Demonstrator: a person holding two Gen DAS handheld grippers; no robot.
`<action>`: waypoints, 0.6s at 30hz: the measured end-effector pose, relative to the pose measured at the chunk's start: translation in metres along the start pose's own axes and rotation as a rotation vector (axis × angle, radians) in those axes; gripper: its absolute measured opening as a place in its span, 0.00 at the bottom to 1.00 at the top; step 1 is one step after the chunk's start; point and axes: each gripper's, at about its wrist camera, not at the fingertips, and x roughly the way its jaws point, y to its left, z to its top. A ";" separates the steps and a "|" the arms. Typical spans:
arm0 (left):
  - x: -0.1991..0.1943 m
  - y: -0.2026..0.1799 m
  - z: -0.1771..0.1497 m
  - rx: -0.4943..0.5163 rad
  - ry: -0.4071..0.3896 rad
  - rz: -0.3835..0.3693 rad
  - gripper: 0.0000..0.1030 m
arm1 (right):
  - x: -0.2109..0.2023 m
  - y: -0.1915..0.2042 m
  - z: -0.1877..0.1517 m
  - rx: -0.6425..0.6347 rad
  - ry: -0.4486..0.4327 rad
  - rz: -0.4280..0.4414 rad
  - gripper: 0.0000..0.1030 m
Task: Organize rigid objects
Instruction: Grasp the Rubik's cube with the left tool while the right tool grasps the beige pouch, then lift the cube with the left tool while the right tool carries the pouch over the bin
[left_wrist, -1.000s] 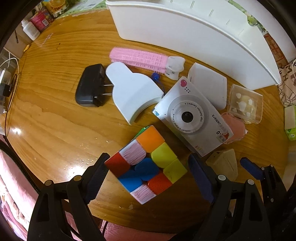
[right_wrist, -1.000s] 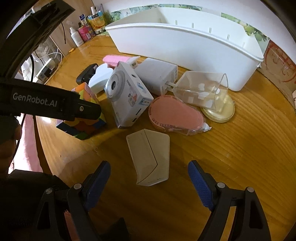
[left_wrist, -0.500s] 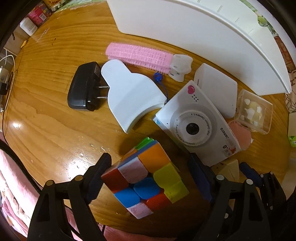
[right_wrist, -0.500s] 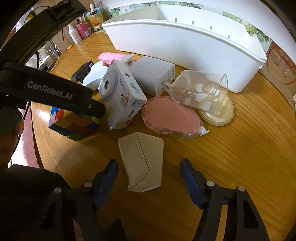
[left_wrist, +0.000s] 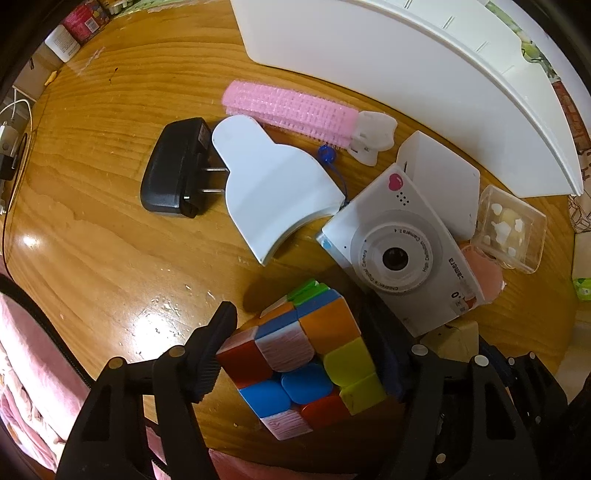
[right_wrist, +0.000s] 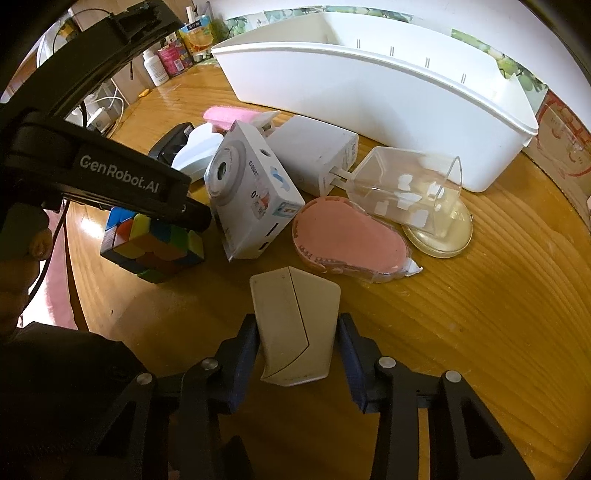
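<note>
A coloured puzzle cube sits between the fingers of my left gripper, which has closed on its sides; it also shows in the right wrist view. A beige wedge-shaped piece lies on the wooden table between the fingers of my right gripper, which touch or nearly touch its sides. A white toy camera lies just beyond the cube. A long white bin stands at the back.
Around the camera lie a black plug adapter, a white curved piece, a pink hair roller clip, a white charger, a pink tape dispenser, a clear plastic box and a round gold lid. Bottles stand far left.
Both grippers moved forward and narrowed: the left closed around the cube, the right around the beige wedge piece, which was ahead of its open fingers before.
</note>
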 end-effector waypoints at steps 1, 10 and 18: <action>0.001 0.002 -0.001 -0.001 -0.001 -0.002 0.69 | 0.001 0.002 0.000 -0.002 0.001 0.001 0.41; -0.013 0.015 -0.008 -0.017 -0.042 -0.017 0.68 | -0.004 0.012 -0.001 -0.023 -0.024 -0.003 0.41; -0.033 0.026 -0.025 -0.026 -0.093 -0.030 0.68 | -0.015 0.019 -0.002 -0.037 -0.078 -0.026 0.41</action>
